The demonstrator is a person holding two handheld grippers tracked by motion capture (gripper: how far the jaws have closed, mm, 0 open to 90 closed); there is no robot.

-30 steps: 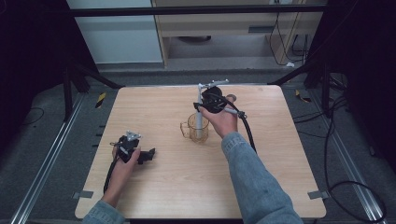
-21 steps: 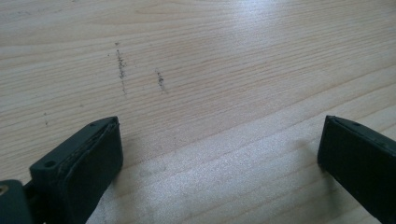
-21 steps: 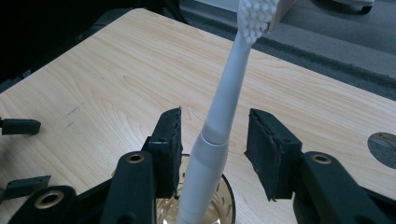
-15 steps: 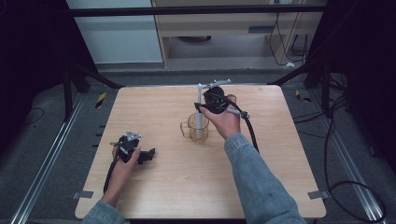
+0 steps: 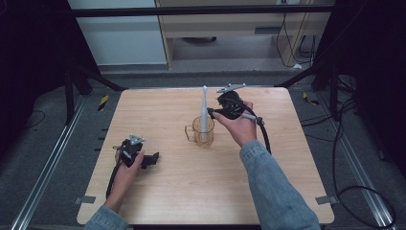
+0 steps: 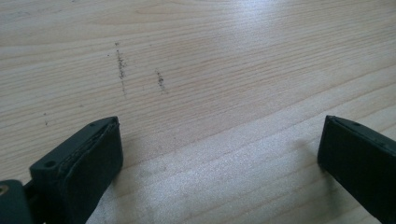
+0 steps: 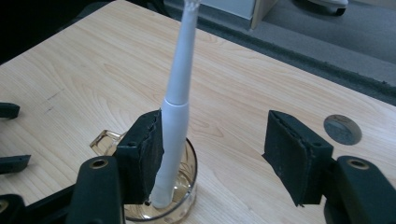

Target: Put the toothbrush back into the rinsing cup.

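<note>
1. The toothbrush (image 7: 175,116) stands nearly upright in the cup (image 7: 187,196), its foot on the cup's bottom and its head rising toward 12 o'clock in the right gripper view. In the high view the cup (image 5: 202,132) sits just above the table's (image 5: 287,191) middle, handle toward 9 o'clock.
2. The right gripper (image 7: 212,156) is wide open around nothing. Its left jaw touches or nearly touches the toothbrush's thick lower body; the other jaw stands well apart at 3 o'clock.
3. In the high view the right gripper (image 5: 214,112) hangs beside the toothbrush (image 5: 204,112), at about 2 o'clock from the cup.
4. The left gripper (image 6: 219,154) is also wide open and empty, over bare wood. In the high view it (image 5: 152,159) rests at about 8 o'clock from the cup, well apart.
5. Handling, as a judgement: the toothbrush looks light, stiff and smooth, so it may slip or tip. The thick handle above the rim is the best hold; the thin neck is not.
6. The cup looks like clear glass or hard plastic, light enough to slide or topple if bumped.
</note>
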